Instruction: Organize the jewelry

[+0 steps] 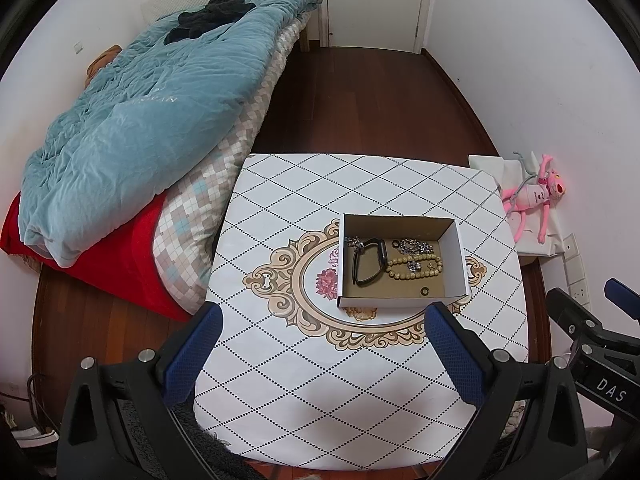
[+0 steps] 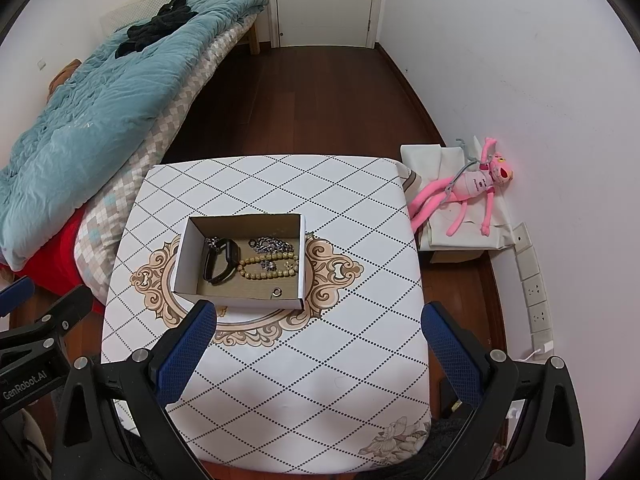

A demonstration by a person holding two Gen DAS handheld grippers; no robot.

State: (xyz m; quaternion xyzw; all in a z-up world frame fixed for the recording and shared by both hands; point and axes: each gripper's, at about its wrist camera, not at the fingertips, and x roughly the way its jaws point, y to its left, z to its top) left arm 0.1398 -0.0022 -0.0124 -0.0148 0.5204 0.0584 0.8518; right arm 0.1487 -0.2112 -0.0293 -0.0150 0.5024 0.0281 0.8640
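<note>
Cardboard open jewelry box (image 1: pixel 400 302) lies crosswise | beaded bracelet (image 2: pixel 267 267) likewise | I see left gripper (image 1: pixel 322 354), right gripper (image 2: pixel 318 354) spread, empty

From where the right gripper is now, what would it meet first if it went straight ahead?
Probably the bare table top, just right of the cardboard box; the open right gripper holds nothing, though depth is unclear.

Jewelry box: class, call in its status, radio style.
Left gripper and right gripper open, empty, short of the box. Watch, beads, chain and ring inside. Nothing in the way on the table.
</note>
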